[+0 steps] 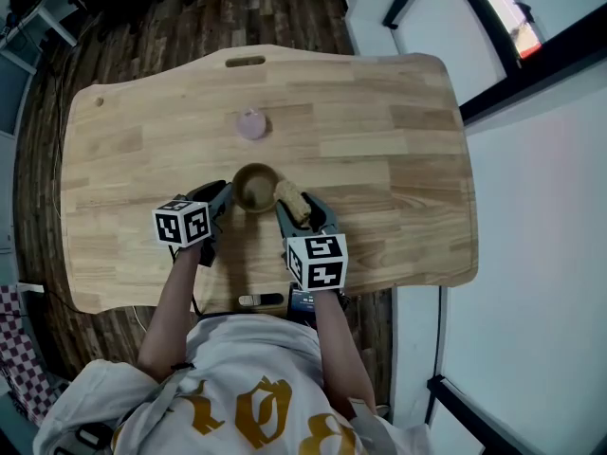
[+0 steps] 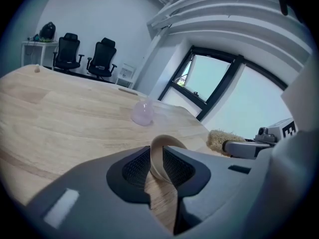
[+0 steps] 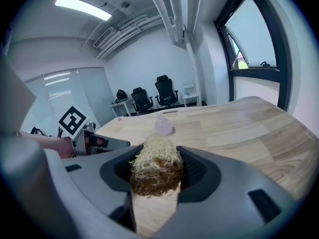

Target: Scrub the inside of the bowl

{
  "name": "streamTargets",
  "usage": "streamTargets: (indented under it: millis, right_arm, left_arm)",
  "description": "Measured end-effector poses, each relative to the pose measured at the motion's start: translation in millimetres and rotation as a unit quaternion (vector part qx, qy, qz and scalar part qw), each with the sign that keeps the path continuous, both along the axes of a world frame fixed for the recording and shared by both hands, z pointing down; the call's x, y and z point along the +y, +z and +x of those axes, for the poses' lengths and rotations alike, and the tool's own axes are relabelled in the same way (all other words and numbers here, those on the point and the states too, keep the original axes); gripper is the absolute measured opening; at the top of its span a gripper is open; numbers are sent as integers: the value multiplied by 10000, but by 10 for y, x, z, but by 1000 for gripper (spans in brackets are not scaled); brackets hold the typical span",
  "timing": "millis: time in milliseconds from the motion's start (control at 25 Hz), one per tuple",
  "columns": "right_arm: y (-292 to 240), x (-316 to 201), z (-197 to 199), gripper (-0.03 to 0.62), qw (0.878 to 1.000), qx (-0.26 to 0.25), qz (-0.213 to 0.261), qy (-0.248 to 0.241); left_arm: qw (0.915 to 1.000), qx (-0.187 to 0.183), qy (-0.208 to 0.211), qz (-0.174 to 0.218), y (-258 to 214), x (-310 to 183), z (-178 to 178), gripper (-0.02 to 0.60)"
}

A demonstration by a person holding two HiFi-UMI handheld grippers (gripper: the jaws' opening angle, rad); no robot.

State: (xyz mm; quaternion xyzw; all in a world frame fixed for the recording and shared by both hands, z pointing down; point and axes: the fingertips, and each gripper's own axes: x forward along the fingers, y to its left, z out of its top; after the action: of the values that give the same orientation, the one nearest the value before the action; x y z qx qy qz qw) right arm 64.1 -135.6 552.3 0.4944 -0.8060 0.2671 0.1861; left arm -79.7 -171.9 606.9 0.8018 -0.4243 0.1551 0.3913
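While the left gripper (image 1: 224, 200) pinched the bowl (image 1: 252, 188) by its rim, the right gripper (image 1: 303, 214) clamped the scrubber (image 1: 289, 197) — just beside the bowl's right edge, likely needing a leftward dip inside.

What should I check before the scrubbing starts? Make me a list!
1. Bowl held steady: ok, the left gripper is shut on its rim.
2. Scrubber gripped: ok, the right gripper is shut on it.
3. Scrubber inside bowl: not ok, it is beside the rim.
4. Pink ball out of the way: ok, apart on the table.
5. Dirt inside bowl: cannot tell.
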Motion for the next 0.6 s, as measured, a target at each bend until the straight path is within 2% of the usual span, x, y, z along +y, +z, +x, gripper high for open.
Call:
streamTargets:
  millis: [160,600]
  right_arm:
    - [64,-78,-42,196,10000,-43,-69,-26]
    - [239,-158,-70,196,9995,5,-292,-81]
  left_arm:
    - [9994,72,179,-283,124,-20,81,72]
    - [9972,-15,373,-644,393,-75,189,72]
